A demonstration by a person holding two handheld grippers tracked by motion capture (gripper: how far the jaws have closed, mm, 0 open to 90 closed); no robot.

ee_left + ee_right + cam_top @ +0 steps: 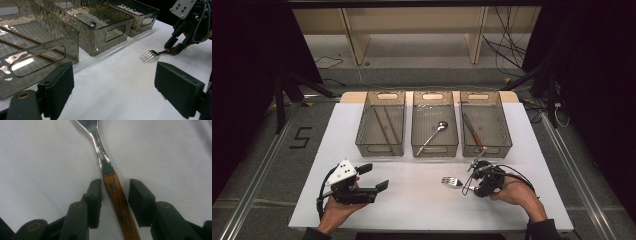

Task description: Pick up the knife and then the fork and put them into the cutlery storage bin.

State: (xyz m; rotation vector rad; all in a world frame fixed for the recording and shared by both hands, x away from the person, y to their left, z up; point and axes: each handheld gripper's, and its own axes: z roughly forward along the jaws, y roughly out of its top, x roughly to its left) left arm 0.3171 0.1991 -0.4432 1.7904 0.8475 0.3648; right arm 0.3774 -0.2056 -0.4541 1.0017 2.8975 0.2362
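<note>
Fork [452, 181] with wooden handle lies flat on the white counter [422, 200], lower right of centre in the high view, tines toward frame left. Right gripper [113, 195] straddles the handle: fingers [95, 195] part-closed, one on each side, small gaps showing, no pinch yet. Left gripper [373, 177] at lower left, fingers wide apart, nothing between them. Three clear bins sit across the upper counter: chopsticks bin [362, 131], spoon bin [417, 131], and a third bin [504, 131] holding a wooden-handled utensil.
</note>
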